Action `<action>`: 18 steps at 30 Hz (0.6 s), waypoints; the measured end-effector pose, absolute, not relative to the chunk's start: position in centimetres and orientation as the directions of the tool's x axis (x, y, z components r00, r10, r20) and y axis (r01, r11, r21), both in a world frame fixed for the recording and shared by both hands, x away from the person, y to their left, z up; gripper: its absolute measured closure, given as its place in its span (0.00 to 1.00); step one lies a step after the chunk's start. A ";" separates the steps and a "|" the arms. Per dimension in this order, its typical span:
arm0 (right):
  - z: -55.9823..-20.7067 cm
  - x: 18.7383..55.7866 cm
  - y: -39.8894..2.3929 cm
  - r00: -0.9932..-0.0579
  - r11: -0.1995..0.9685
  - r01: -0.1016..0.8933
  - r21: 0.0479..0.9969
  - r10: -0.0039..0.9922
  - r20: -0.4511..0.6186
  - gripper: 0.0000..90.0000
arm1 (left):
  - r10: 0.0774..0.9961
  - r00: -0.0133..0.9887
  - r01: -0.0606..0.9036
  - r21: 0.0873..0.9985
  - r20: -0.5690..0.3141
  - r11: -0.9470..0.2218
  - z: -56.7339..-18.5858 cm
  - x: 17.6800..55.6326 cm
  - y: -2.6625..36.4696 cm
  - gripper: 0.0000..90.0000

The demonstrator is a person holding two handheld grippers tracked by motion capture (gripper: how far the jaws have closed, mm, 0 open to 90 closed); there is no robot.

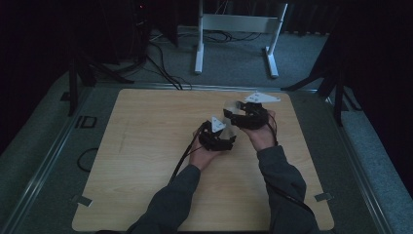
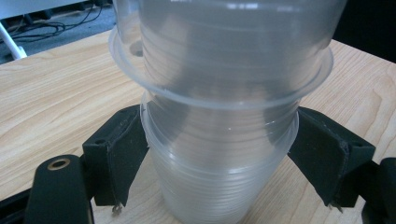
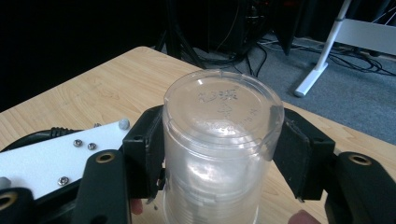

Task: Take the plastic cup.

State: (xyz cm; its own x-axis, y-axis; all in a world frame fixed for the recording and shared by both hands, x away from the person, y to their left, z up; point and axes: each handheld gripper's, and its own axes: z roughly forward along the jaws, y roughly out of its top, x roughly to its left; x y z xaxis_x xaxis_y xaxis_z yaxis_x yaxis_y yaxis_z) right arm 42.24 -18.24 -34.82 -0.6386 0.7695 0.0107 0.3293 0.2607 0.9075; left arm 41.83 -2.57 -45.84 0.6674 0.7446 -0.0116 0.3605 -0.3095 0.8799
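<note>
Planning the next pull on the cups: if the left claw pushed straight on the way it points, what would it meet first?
Probably the right claw: the cup stack already between the left claw jaws leads toward it. Depth there is unclear.

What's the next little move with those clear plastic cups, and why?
Probably pull the two apart: the right hand-held gripper draws its cup away while the left hand-held gripper holds the stack firm. Each gripper's jaws clamp nested clear cups from both sides, and the upper cup sits only partly in the stack, its rim above the stack's.
</note>
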 end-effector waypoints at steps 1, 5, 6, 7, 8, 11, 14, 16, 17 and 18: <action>-34.7 42.2 -18.2 -0.638 0.260 0.331 0.907 0.770 0.012 0.43 | 0.744 0.668 0.361 0.880 -0.012 -0.309 -45.8 41.8 -2.5 0.23; -34.4 42.2 -18.2 -0.638 0.262 0.325 0.909 0.770 0.006 0.43 | 0.743 0.669 0.359 0.877 -0.003 -0.320 -45.9 41.8 -2.5 0.23; -34.2 42.2 -18.2 -0.639 0.261 0.320 0.911 0.770 0.004 0.44 | 0.741 0.671 0.357 0.875 0.003 -0.327 -45.9 41.8 -2.5 0.23; -34.0 42.2 -18.2 -0.639 0.260 0.319 0.911 0.769 0.005 0.44 | 0.741 0.671 0.357 0.875 0.003 -0.327 -45.9 41.8 -2.5 0.23; -33.9 42.2 -18.3 -0.638 0.260 0.318 0.912 0.770 0.003 0.44 | 0.743 0.669 0.356 0.876 0.004 -0.326 -45.9 41.8 -2.5 0.23; -33.6 42.1 -18.3 -0.640 0.261 0.313 0.913 0.768 -0.001 0.45 | 0.744 0.669 0.357 0.877 0.001 -0.322 -45.9 41.8 -2.5 0.23; -33.3 42.1 -18.3 -0.639 0.263 0.310 0.914 0.769 -0.004 0.45 | 0.745 0.667 0.355 0.878 0.003 -0.322 -45.9 41.8 -2.5 0.23; -33.3 42.1 -18.3 -0.638 0.263 0.310 0.914 0.770 -0.006 0.45 | 0.745 0.667 0.357 0.878 0.000 -0.320 -45.9 41.8 -2.5 0.23; -33.2 42.1 -18.3 -0.636 0.261 0.310 0.914 0.772 -0.005 0.45 | 0.744 0.668 0.357 0.877 0.000 -0.320 -45.9 41.8 -2.5 0.23; -33.2 42.1 -18.3 -0.634 0.258 0.308 0.916 0.773 -0.004 0.45 | 0.744 0.668 0.358 0.877 -0.001 -0.320 -45.9 41.8 -2.5 0.23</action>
State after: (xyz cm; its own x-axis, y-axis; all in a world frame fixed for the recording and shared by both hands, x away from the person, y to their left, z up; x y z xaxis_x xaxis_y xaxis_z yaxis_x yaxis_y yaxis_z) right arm 42.10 -18.35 -33.16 -0.6340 0.7733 -0.0041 0.3084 0.2576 0.9157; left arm 41.77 -2.51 -45.93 0.6677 0.7444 -0.0007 0.3575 -0.3198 0.8774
